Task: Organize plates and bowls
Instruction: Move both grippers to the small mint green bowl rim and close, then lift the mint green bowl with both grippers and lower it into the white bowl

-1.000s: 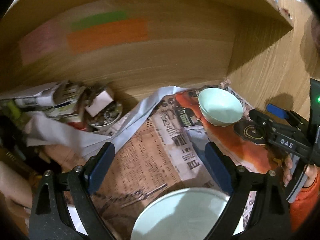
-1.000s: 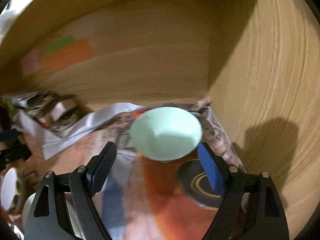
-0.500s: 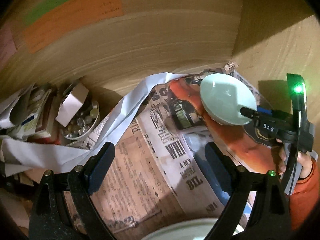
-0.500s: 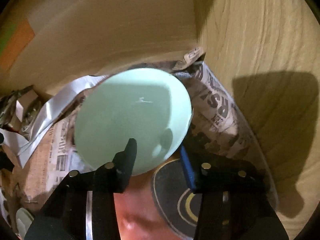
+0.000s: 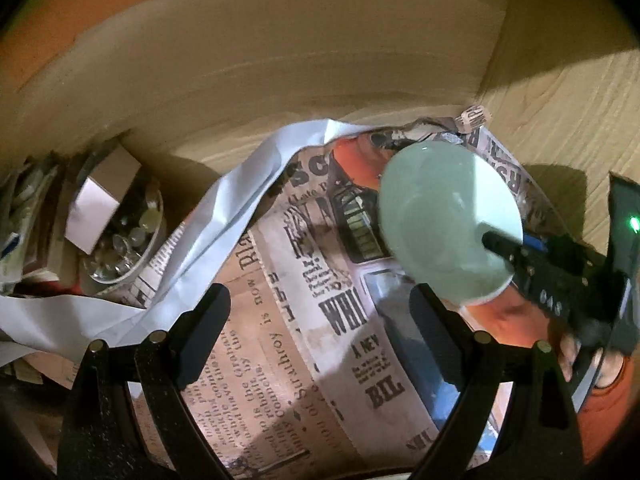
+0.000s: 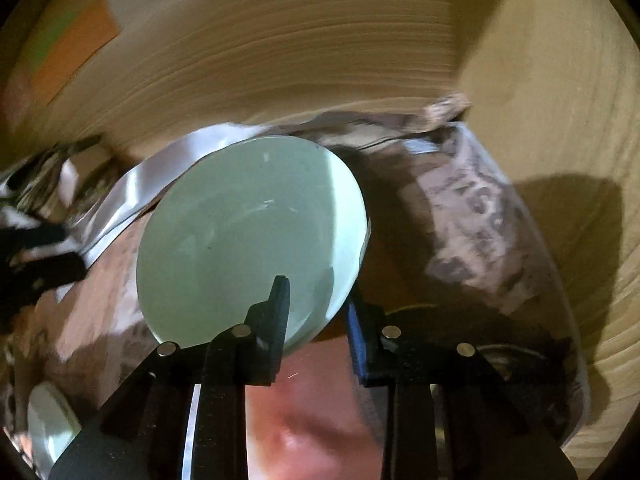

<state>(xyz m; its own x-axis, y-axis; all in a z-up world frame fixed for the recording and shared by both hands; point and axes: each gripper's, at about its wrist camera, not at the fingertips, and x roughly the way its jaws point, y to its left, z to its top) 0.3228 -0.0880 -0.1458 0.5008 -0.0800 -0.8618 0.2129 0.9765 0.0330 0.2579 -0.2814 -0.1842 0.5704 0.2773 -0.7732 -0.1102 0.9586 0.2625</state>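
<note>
A pale green bowl (image 6: 248,236) is tilted up off the newspaper-lined shelf floor, and my right gripper (image 6: 316,320) is shut on its near rim, one finger inside and one outside. In the left wrist view the same bowl (image 5: 444,216) hangs at the right, held by the right gripper (image 5: 508,248). My left gripper (image 5: 320,320) is open and empty over the newspaper (image 5: 280,340). A second pale bowl's rim (image 6: 48,424) shows at the lower left of the right wrist view.
Wooden cupboard back wall (image 5: 280,60) and right side wall (image 6: 560,100) close in the space. A small dish of glass beads with a box (image 5: 120,232) sits at the left beside crumpled white paper (image 5: 224,216). A dark round disc (image 6: 500,356) lies on the newspaper.
My right gripper closed on the green bowl's rim and tipped it up off the newspaper. My left gripper moved forward; the bowl beneath it left its view.
</note>
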